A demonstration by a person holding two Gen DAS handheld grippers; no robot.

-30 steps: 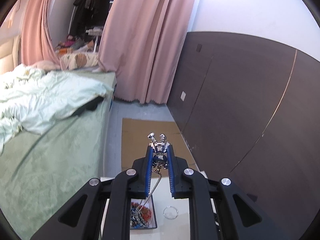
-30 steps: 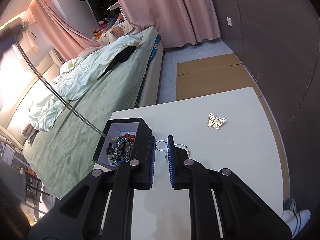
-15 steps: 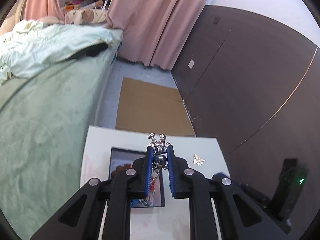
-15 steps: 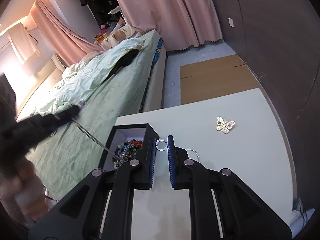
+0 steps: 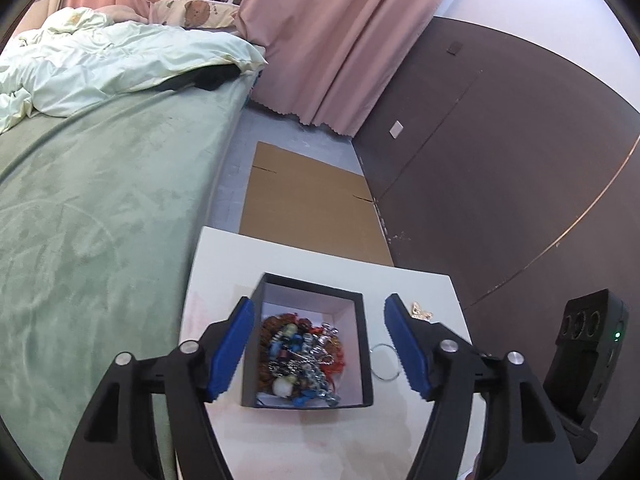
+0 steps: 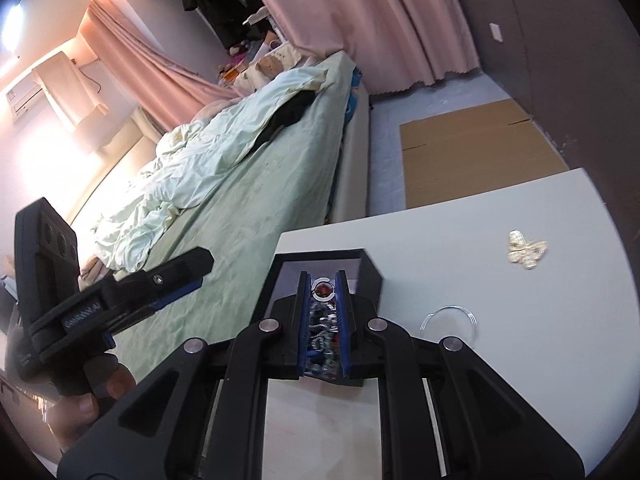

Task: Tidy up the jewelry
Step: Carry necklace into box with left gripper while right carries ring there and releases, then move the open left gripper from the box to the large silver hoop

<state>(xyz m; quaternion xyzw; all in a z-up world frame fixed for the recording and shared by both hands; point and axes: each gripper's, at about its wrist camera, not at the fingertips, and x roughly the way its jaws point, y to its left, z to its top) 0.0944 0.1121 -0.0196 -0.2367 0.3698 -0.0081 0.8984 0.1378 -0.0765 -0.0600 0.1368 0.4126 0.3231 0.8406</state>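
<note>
A black box (image 5: 310, 285) holds a heap of beaded jewelry (image 5: 298, 354) on the white table (image 5: 224, 264). My left gripper (image 5: 319, 299) hangs over it, jaws opening wide on either side, nothing pinched between them. A silver necklace with a pendant (image 5: 326, 330) lies on the heap. My right gripper (image 6: 323, 276) is shut on a small silver ring (image 6: 323, 289) above the box (image 6: 320, 255). A thin wire hoop (image 5: 385, 362) (image 6: 448, 320) and a gold butterfly brooch (image 5: 421, 312) (image 6: 526, 250) lie on the table right of the box.
A green bed (image 5: 100, 208) with a rumpled quilt runs along the table's left side. Cardboard (image 5: 308, 204) lies on the floor beyond the far edge. A dark wall panel (image 5: 500, 160) stands to the right. A hand (image 6: 80, 404) holds the left tool.
My left gripper came down over the box and let go of the silver necklace, which now lies in the box. My right gripper shifted left over the box with the ring.
</note>
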